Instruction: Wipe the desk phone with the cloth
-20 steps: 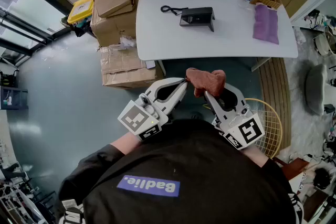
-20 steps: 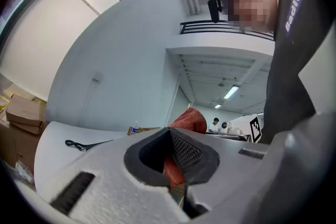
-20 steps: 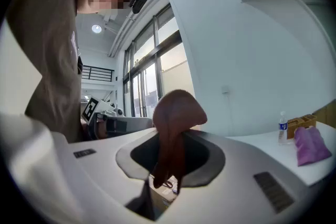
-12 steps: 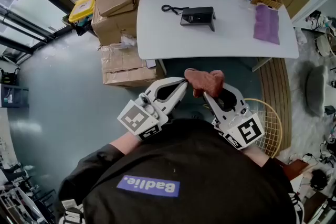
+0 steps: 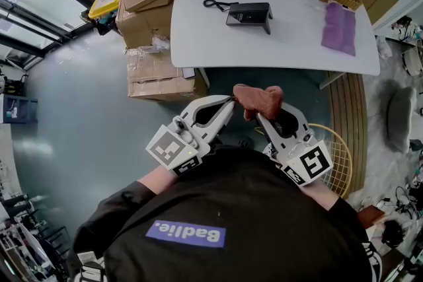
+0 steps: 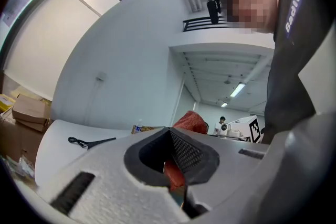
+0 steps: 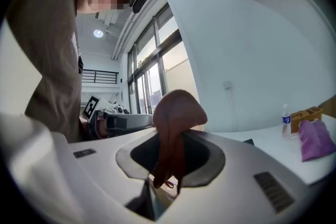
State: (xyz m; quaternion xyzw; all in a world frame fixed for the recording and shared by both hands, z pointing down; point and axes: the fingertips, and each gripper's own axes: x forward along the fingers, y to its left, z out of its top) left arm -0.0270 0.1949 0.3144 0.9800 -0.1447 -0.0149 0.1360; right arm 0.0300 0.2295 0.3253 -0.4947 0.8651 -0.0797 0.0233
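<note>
Table [image 5: 218,43] drifts up-frame. Right gripper [image 5: 260,117] clamps rust cloth [image 5: 261,100]; left gripper [image 5: 230,101] closed, seemingly pinching corner. Keep grip, reach desk phone [image 5: 248,12].

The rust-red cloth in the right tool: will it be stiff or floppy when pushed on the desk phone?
Probably floppy: the rust-red cloth folds over and hangs limp from the right tool. Likely light, since a pinch on one part carries the whole bunch. It looks fuzzy, so it may drag rather than slide on the desk phone.
</note>
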